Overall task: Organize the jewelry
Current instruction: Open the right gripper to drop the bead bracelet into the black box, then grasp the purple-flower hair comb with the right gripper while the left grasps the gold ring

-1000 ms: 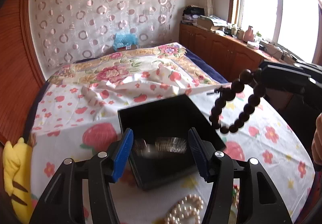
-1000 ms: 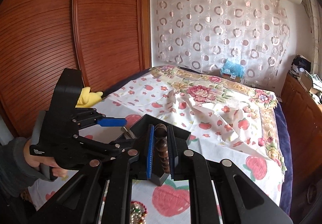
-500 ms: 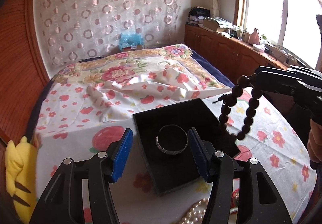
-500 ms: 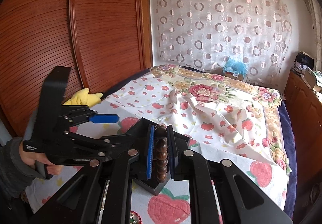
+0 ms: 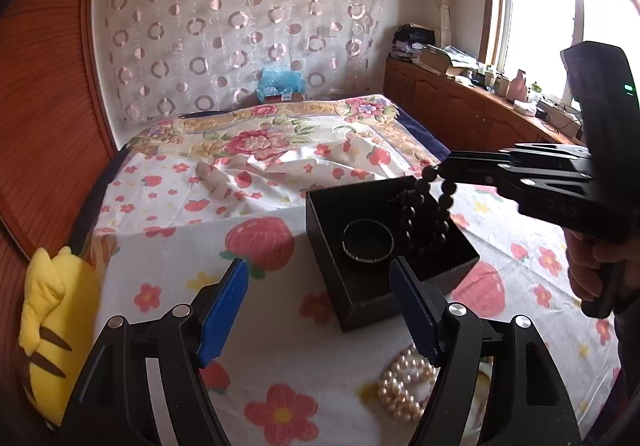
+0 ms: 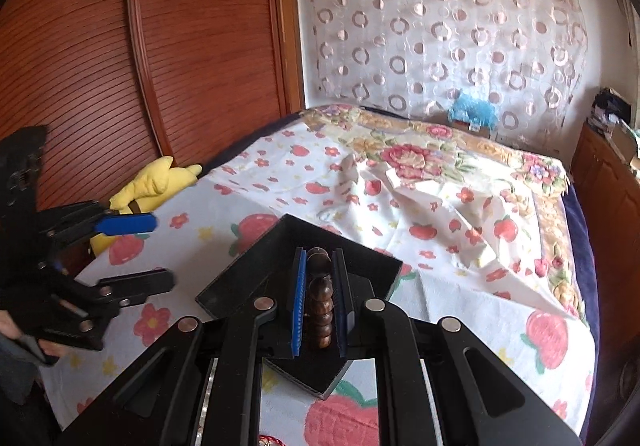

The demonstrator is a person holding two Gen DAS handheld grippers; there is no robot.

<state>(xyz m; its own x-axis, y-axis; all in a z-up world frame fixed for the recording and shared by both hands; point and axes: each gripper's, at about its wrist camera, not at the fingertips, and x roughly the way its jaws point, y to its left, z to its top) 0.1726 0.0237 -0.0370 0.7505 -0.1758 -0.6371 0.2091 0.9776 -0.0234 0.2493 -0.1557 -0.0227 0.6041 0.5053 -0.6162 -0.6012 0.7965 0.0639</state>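
My right gripper [image 6: 319,300] clamped on the dark bead bracelet [image 5: 430,213] dangling into the black box [image 5: 360,294], left gripper [image 5: 320,306] opening, nothing between its jaws, silver bangle [image 5: 368,244] inside

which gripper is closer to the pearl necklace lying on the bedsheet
Left. The left gripper, jaws opening and empty, hovers just above the pearl necklace; the right gripper is farther back, dangling the dark bead bracelet over the black box.

Bangle [image 5: 368,242] in box [image 5: 360,294] on bed; pearls [image 5: 404,386] before box.

Wrist cams, shared black box [image 5: 390,246]
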